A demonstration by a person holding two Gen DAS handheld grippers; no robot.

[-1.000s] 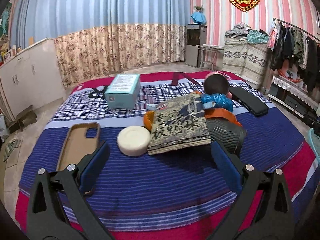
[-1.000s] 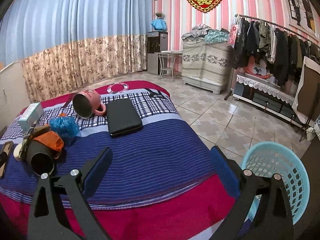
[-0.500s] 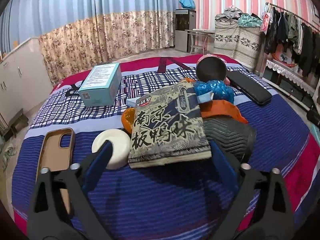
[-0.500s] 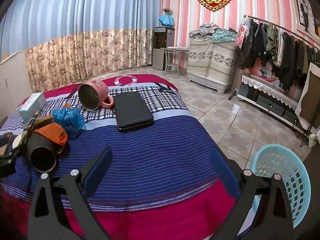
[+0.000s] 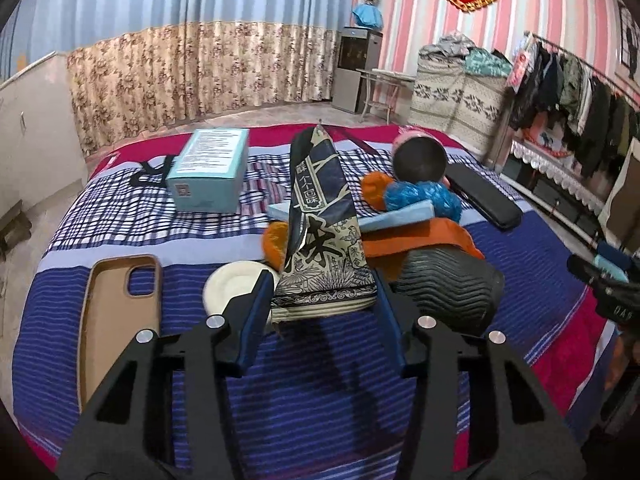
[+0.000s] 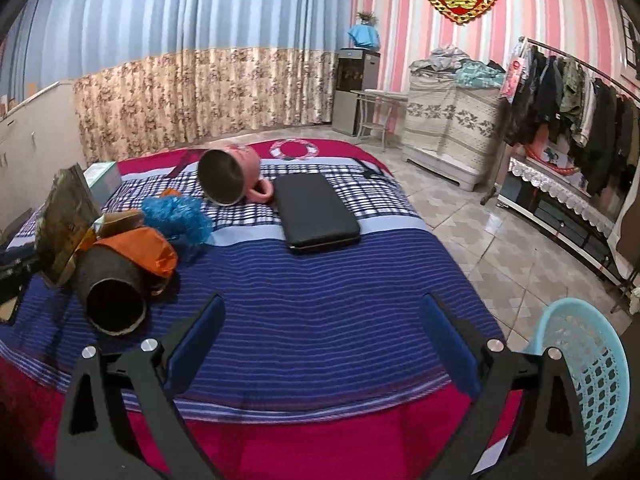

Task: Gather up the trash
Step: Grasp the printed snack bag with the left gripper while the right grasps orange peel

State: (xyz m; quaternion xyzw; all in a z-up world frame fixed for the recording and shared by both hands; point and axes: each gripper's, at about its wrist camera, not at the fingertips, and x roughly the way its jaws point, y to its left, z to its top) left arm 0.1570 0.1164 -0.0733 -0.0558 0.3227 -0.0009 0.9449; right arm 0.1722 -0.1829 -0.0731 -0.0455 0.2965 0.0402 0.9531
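Note:
My left gripper [image 5: 322,308] is shut on a dark printed food packet [image 5: 322,236] and holds it tilted up, folded into a tent shape; the packet also shows at the left in the right wrist view [image 6: 66,224]. Under it lie an orange bag [image 5: 420,240], a crumpled blue wrapper [image 5: 424,196] and a light blue flat box [image 5: 400,216]. My right gripper [image 6: 320,340] is open and empty above the bed's near edge. A light blue plastic basket [image 6: 584,384] stands on the floor at the lower right.
On the striped bed [image 6: 320,300] lie a black ribbed cup on its side [image 5: 444,292], a pink mug [image 6: 228,176], a black flat case [image 6: 316,208], a white round disc [image 5: 232,284], a tan phone case [image 5: 116,312] and a teal box [image 5: 212,164]. A clothes rack [image 6: 580,100] stands right.
My left gripper has closed on the printed packet and lifted it, folding it upright. My right gripper has stayed open and moved only a little.

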